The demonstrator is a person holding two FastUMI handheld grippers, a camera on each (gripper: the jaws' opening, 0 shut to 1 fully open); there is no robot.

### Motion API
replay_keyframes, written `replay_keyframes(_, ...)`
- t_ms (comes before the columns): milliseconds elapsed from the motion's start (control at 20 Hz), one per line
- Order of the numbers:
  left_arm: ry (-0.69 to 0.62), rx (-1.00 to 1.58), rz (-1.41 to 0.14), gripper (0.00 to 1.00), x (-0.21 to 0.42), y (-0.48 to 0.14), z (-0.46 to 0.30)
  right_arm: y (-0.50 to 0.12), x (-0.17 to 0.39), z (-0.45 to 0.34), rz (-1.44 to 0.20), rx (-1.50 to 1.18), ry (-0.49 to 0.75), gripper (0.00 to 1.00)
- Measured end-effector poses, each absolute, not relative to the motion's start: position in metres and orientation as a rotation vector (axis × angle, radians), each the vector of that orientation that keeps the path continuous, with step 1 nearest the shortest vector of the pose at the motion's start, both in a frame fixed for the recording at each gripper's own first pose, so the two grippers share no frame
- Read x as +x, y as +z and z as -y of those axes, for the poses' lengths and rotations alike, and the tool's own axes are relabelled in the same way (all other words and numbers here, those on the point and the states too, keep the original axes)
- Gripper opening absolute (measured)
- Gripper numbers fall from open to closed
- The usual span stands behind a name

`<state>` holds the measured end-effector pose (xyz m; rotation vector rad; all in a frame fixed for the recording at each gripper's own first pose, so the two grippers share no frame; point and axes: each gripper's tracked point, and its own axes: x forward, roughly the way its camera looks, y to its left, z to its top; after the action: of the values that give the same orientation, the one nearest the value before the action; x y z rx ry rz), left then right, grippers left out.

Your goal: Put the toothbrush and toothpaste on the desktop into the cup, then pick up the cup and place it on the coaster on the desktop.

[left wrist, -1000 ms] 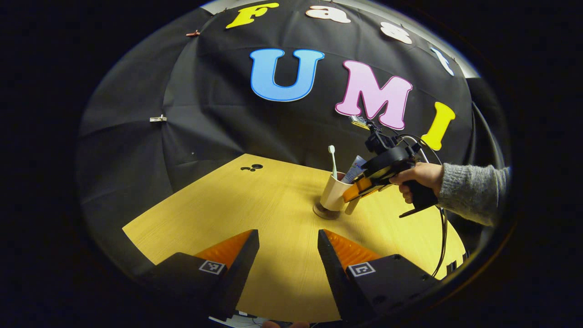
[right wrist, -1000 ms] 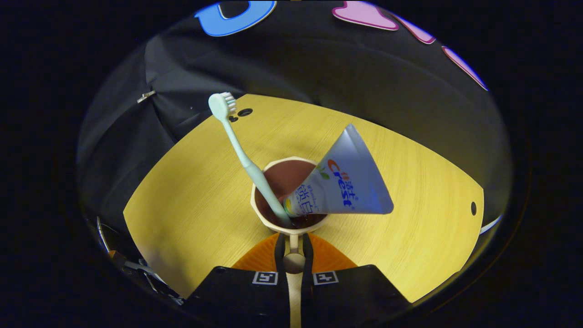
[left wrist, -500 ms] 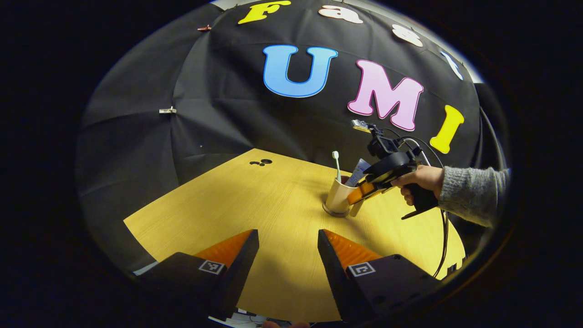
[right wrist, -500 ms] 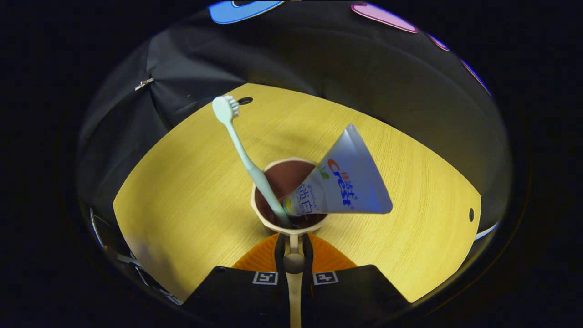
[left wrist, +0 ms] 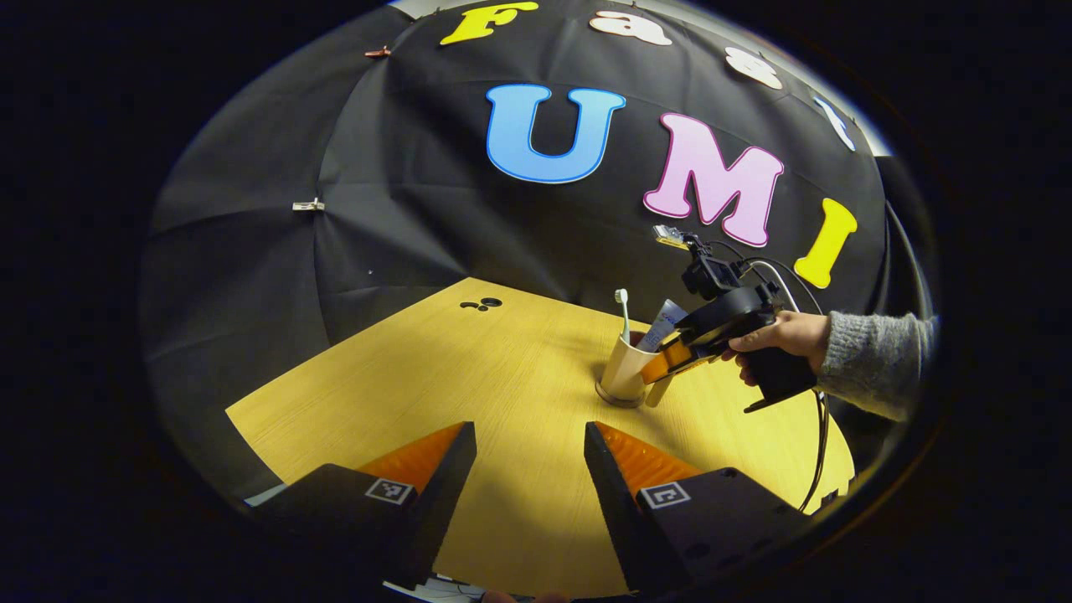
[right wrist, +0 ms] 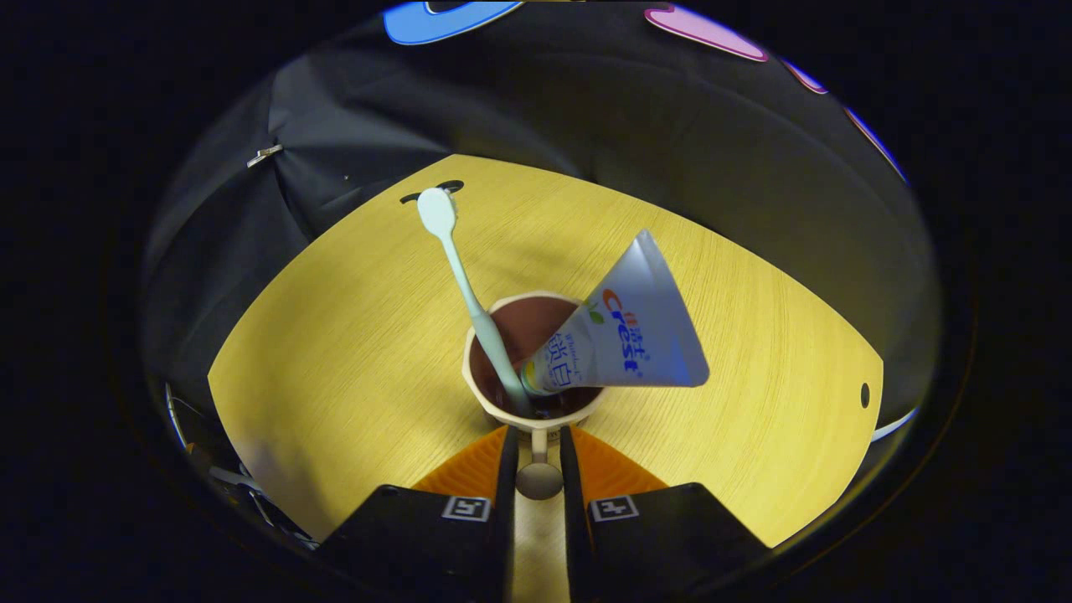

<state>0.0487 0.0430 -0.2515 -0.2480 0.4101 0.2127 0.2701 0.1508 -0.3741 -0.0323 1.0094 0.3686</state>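
Note:
A cream cup (right wrist: 479, 394) stands on the wooden table with a pale green toothbrush (right wrist: 459, 268) and a white toothpaste tube (right wrist: 628, 335) leaning out of it. My right gripper (right wrist: 538, 435) straddles the cup's handle (right wrist: 538, 479), its fingers slightly parted on either side of it. In the left gripper view the cup (left wrist: 621, 373) sits on a dark round coaster (left wrist: 614, 402), with the toothbrush (left wrist: 624, 310) and the toothpaste tube (left wrist: 666, 316) sticking up. The right gripper (left wrist: 666, 364) is at the cup's right side. My left gripper (left wrist: 529, 435) hovers open and empty over the near table.
A hand (left wrist: 783, 335) in a grey sleeve holds the right gripper, and a cable (left wrist: 816, 452) hangs from it to the table edge. Small dark holes (left wrist: 481, 304) mark the table's far corner, and another hole (right wrist: 864, 394) lies near its right edge.
The cup came down onto the coaster and stands straighter. The right gripper's fingers have parted a little around the handle. The toothbrush has turned in the cup.

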Motion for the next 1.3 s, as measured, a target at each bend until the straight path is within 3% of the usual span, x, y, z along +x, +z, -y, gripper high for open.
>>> replay_keyframes(150,0.203,-0.244,-0.414,0.83,0.05,-0.249,-0.041,-0.367,0.271,-0.148,-0.991,-0.018,0.356,0.41)
replay_keyframes(200,0.201,-0.241,-0.416,0.83,0.049,-0.248,-0.04,-0.363,0.27,-0.147,-0.987,-0.015,0.354,0.52)
replay_keyframes(300,0.192,-0.237,-0.415,0.83,0.049,-0.243,-0.039,-0.354,0.267,-0.142,-0.965,-0.02,0.343,0.58)
replay_keyframes(600,0.161,-0.234,-0.395,0.83,0.047,-0.214,-0.035,-0.307,0.244,-0.12,-0.806,0.07,0.29,0.64)
replay_keyframes(850,0.084,-0.199,-0.36,0.83,0.047,-0.169,-0.024,-0.216,0.202,-0.097,-0.548,0.144,0.265,0.66)
replay_keyframes(1000,0.02,-0.171,-0.314,0.83,0.044,-0.134,-0.013,-0.155,0.166,-0.086,-0.427,0.167,0.252,0.77)
replay_keyframes(1300,-0.105,-0.088,-0.173,0.83,0.029,-0.055,0.015,-0.056,0.09,-0.054,-0.217,0.115,0.126,0.84)
